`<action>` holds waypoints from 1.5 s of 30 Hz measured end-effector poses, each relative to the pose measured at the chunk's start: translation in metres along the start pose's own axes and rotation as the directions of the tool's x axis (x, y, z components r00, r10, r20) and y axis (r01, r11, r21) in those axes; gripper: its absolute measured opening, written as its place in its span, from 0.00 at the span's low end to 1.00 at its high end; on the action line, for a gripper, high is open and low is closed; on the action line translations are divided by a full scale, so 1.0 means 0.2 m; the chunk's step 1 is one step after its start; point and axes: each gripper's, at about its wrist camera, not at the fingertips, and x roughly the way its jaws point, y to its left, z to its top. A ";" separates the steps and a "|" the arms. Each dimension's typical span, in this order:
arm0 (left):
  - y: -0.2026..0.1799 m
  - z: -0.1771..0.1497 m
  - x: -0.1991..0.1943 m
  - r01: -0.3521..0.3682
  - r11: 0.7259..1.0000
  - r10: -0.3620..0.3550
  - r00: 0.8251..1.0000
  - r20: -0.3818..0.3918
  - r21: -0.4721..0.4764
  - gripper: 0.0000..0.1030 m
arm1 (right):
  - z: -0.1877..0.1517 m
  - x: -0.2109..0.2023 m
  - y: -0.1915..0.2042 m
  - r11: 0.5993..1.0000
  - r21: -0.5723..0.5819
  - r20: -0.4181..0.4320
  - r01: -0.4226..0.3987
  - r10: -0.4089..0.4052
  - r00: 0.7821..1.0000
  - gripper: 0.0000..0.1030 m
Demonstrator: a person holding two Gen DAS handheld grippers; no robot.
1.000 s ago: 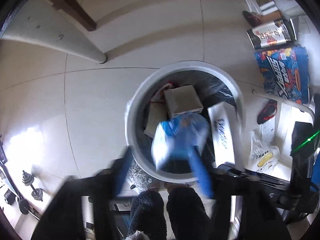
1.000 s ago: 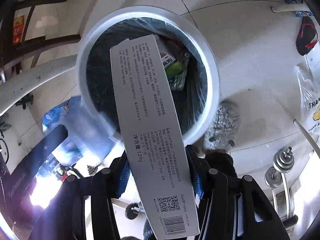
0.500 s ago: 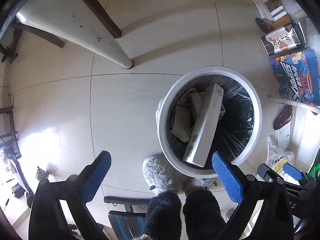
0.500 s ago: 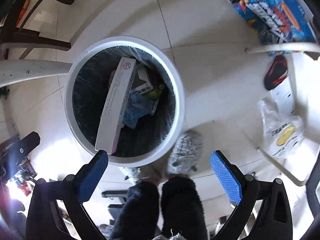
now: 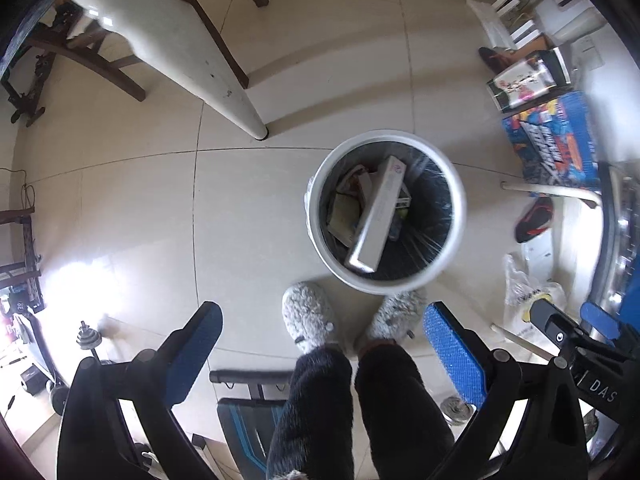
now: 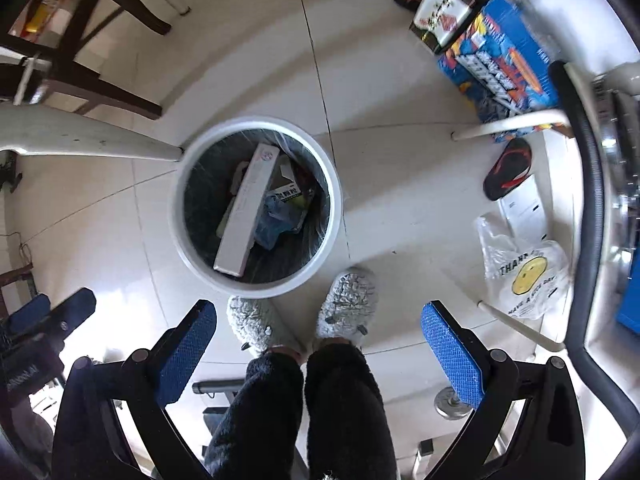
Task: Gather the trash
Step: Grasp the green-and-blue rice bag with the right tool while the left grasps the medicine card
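Now both drops are done, as I judge it, and the step in hand is pulling clear and going for more trash. My left gripper (image 5: 322,338) has just been opening and stands wide with nothing between its blue pads; my right gripper (image 6: 318,334) likewise, spread wide and empty. Both point straight down over the floor.

The bin (image 5: 456,216) sits on the tiles just ahead of my slippers (image 5: 308,316), and the long white box (image 5: 378,218) leans inside it, one end near the rim, over a blue wrapper (image 6: 276,222) and smaller cartons. To do this well I should keep the grippers open while turning away, so no finger catches the bin's rim or liner.

Around me: a pale table leg (image 5: 224,84) ends just beside the bin, with a dark chair (image 5: 100,60) beyond. On the other side lie a blue printed box (image 6: 504,64), a smiley plastic bag (image 6: 528,276) and a black-and-red sandal (image 6: 508,168). Whether any of these is trash I cannot tell. Thin white rods (image 6: 508,126) cross near the bag and could snag a reach there. Dumbbells (image 5: 88,340) lie off to my left.
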 end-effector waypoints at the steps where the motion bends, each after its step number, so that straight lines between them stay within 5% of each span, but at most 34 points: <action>1: 0.00 -0.02 -0.05 0.005 1.000 -0.005 1.000 0.005 0.000 1.00 | -0.02 -0.07 0.01 1.000 -0.005 0.010 0.001 -0.001 1.000 1.00; 19: 0.05 -0.28 -1.15 0.047 0.997 -0.056 0.985 0.160 0.059 1.00 | -0.39 -1.38 0.07 0.996 0.008 0.139 -0.084 0.082 0.987 1.00; 24: 0.04 -0.23 -1.52 0.057 0.995 -0.080 0.948 0.307 0.082 1.00 | -0.44 -1.72 0.09 0.990 0.031 0.192 -0.139 0.131 0.973 1.00; 27: 0.03 -0.12 -1.70 0.004 0.998 -0.031 0.918 0.395 0.069 1.00 | -0.41 -1.93 0.10 0.983 0.034 0.250 -0.182 0.168 0.954 1.00; 33: 0.04 0.25 -1.91 -0.060 0.997 0.072 0.857 0.510 -0.041 1.00 | -0.13 -2.25 0.08 0.966 0.061 0.343 -0.250 0.215 0.914 1.00; 38: 0.03 0.60 -1.95 -0.128 0.976 0.203 0.827 0.525 -0.176 1.00 | 0.35 -2.30 -0.07 0.910 0.167 0.351 -0.381 0.306 0.885 1.00; 40: 0.01 0.78 -1.93 -0.162 0.958 0.264 0.826 0.498 -0.238 1.00 | 0.60 -2.24 -0.14 0.866 0.224 0.330 -0.448 0.365 0.871 1.00; 45: -0.03 1.16 -1.82 -0.230 0.920 0.347 0.856 0.384 -0.318 1.00 | 1.25 -1.97 -0.23 0.772 0.366 0.278 -0.519 0.441 0.853 1.00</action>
